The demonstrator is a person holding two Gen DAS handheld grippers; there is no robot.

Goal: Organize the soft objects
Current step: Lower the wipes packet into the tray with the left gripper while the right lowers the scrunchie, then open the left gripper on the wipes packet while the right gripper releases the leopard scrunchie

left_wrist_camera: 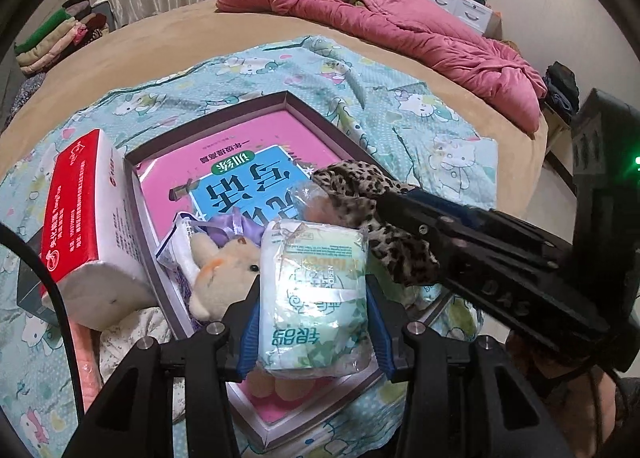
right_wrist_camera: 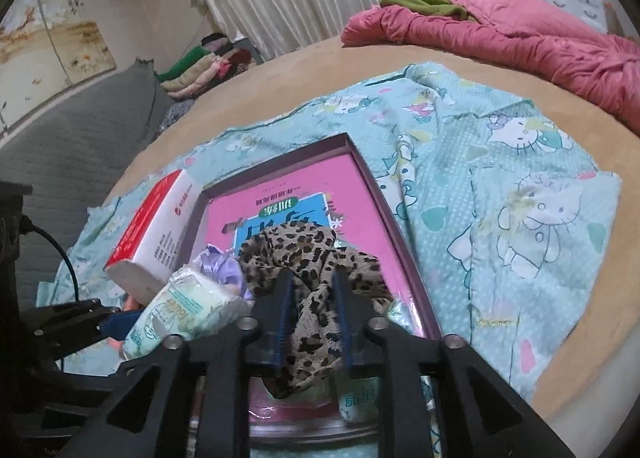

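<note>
From my left wrist view, my left gripper [left_wrist_camera: 312, 322] has its jaws pinching a green-printed tissue pack [left_wrist_camera: 316, 290] held just above the near end of the open box [left_wrist_camera: 216, 126], with a plush toy [left_wrist_camera: 224, 270] lying in the box just beside it and a red-and-white tissue brick [left_wrist_camera: 86, 218] leaning on the box's outer wall. From my right wrist view, my right gripper [right_wrist_camera: 312, 322] has its jaws parted a little, and the leopard-print cloth [right_wrist_camera: 304, 254] sits between them, draped over the box's near end, though I cannot tell whether the pads press it.
</note>
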